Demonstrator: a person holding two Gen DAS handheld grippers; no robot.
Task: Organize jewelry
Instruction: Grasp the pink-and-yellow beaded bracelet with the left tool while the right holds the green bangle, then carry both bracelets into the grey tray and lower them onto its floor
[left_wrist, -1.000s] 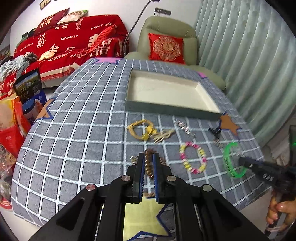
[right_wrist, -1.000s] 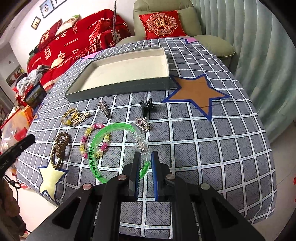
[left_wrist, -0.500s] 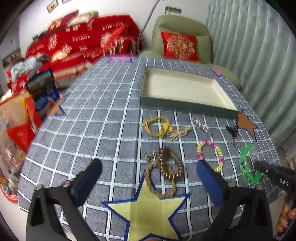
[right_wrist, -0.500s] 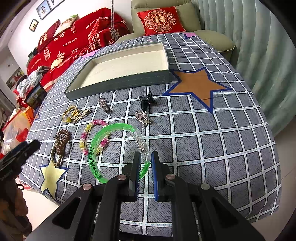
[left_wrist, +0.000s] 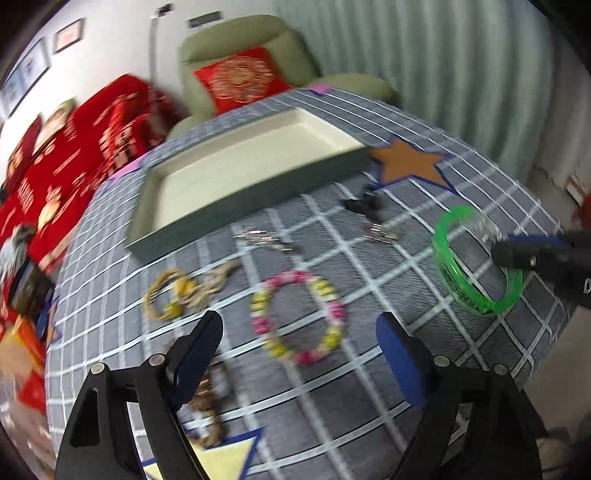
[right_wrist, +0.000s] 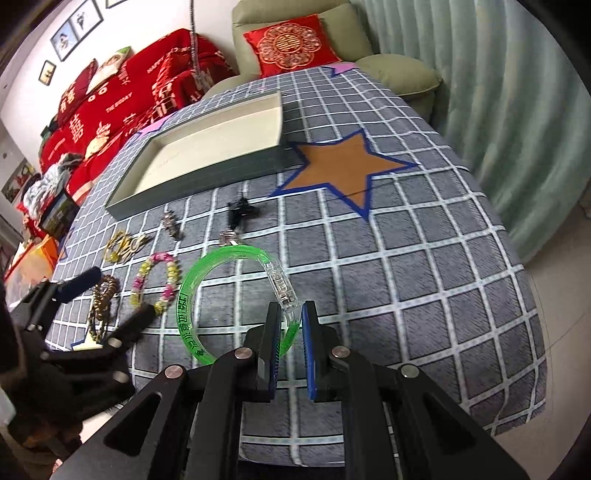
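Bangle (right_wrist: 236, 295) lies right of bead bracelet (right_wrist: 157, 282), tray (right_wrist: 207, 147) behind.

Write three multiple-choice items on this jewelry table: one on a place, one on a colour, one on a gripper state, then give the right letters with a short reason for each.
1. Where does the pink and yellow bead bracelet lie?
A. inside the tray
B. on the checked cloth in front of the tray
C. on the brown star

2. What colour is the bangle in the right gripper?
A. green
B. red
C. blue

3. How does the left gripper stand?
A. shut on the bead bracelet
B. shut on nothing
C. open, gripping nothing

Answers:
1 B, since the beads rest on the grid cloth, on the near side of the tray, whose floor shows nothing in it.
2 A, since the translucent ring between the pads is bright green.
3 C, since its fingers stand wide apart, the jaws having just been easing in, the bead bracelet seen between them untouched.
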